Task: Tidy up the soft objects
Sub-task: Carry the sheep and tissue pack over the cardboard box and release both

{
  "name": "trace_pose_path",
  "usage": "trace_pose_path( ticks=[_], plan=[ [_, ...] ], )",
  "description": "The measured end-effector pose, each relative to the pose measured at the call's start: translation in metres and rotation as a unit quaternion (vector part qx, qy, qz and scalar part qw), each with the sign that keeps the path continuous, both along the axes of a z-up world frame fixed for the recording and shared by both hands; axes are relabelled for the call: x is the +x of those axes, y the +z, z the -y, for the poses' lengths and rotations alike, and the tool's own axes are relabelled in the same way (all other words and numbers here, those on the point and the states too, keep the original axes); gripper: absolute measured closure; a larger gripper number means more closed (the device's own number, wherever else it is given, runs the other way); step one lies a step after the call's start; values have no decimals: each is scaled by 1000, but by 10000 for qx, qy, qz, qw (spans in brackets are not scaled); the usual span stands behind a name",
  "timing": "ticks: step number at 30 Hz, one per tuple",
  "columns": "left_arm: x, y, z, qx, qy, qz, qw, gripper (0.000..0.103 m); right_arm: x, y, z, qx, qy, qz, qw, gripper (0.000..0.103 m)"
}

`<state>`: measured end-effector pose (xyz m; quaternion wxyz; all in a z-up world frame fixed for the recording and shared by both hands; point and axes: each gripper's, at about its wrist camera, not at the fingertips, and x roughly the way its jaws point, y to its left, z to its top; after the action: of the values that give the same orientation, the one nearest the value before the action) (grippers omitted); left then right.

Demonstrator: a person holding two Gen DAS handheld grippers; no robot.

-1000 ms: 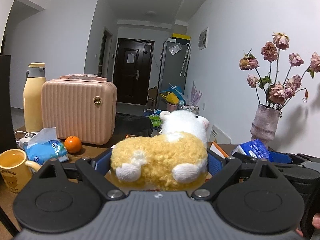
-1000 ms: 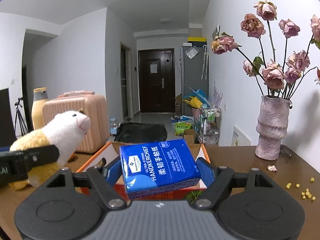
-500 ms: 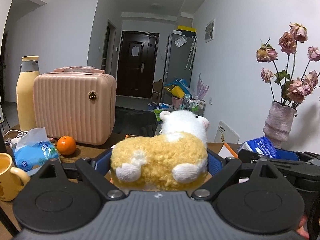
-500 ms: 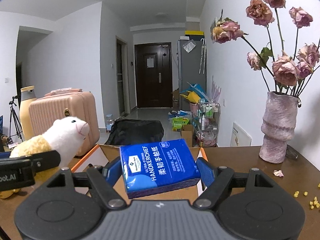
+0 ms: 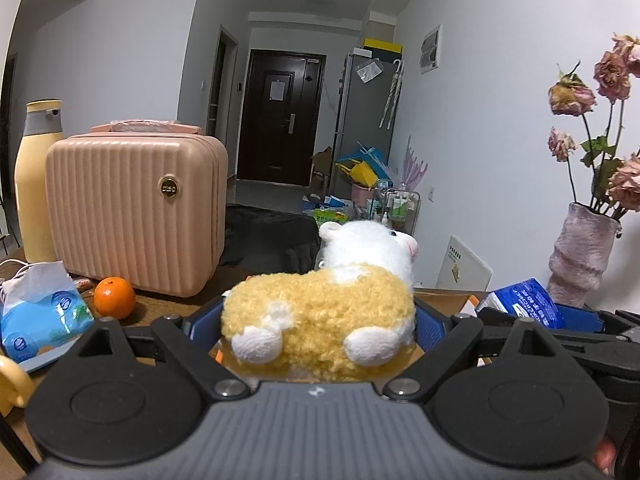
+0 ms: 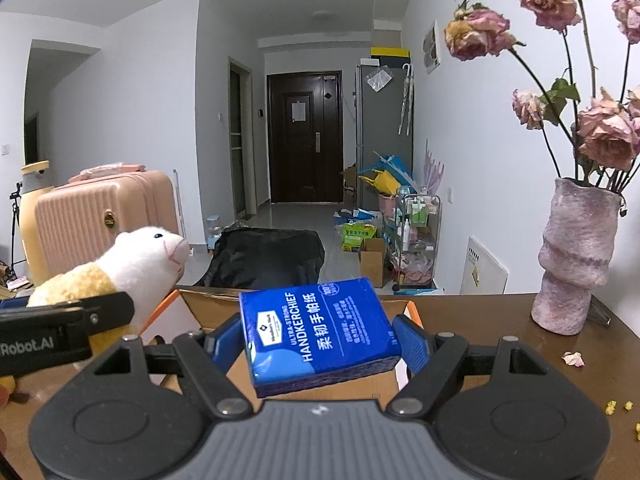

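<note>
1. Yellow-and-white plush sheep (image 5: 320, 316) sits clamped between the blue pads of the left gripper (image 5: 320, 320), head pointing away from the camera.
2. Blue handkerchief pack (image 6: 320, 336) is pinched at its sides by the right gripper (image 6: 320, 340), label up.
3. Cardboard box (image 6: 208, 308), open, lies under and just ahead of both grippers on the brown table (image 6: 500, 320).
4. Left of the left gripper stand a pink case (image 5: 136, 216), an orange (image 5: 114, 298) and a tissue pack (image 5: 40, 316).
5. Right of the right gripper stands a vase (image 6: 572, 256) of dried roses.
</note>
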<state>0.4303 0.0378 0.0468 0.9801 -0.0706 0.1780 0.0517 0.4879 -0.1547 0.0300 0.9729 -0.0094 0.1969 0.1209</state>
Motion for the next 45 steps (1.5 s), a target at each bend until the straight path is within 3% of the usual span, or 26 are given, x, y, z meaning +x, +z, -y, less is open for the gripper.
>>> trace_pose_path(
  ticks=[14, 26, 29, 31, 32, 37, 45],
  plan=[
    [50, -12, -5, 82, 55, -251, 9996, 10, 47, -12, -8, -227, -99, -299, 9992, 25],
    [71, -29, -10, 213, 152, -556, 9981, 8, 61, -33, -17, -432, -51, -620, 9971, 25],
    [73, -32, -10, 234, 85, -626, 9977, 2, 65, -36, -18, -486, -61, -740, 9961, 18],
    [74, -33, -12, 203, 145, -703, 9972, 0, 66, -38, -19, -548, -131, -787, 9953, 4],
    [75, -33, -13, 166, 156, -713, 9972, 0, 67, -38, -19, -574, -165, -798, 9950, 2],
    [79, -36, -22, 1, 256, -802, 9965, 0, 66, -38, -18, -529, -196, -809, 9951, 2],
    [77, -34, -21, 59, 269, -787, 9965, 0, 66, -36, -15, -489, -193, -802, 9954, 2]
  ],
)
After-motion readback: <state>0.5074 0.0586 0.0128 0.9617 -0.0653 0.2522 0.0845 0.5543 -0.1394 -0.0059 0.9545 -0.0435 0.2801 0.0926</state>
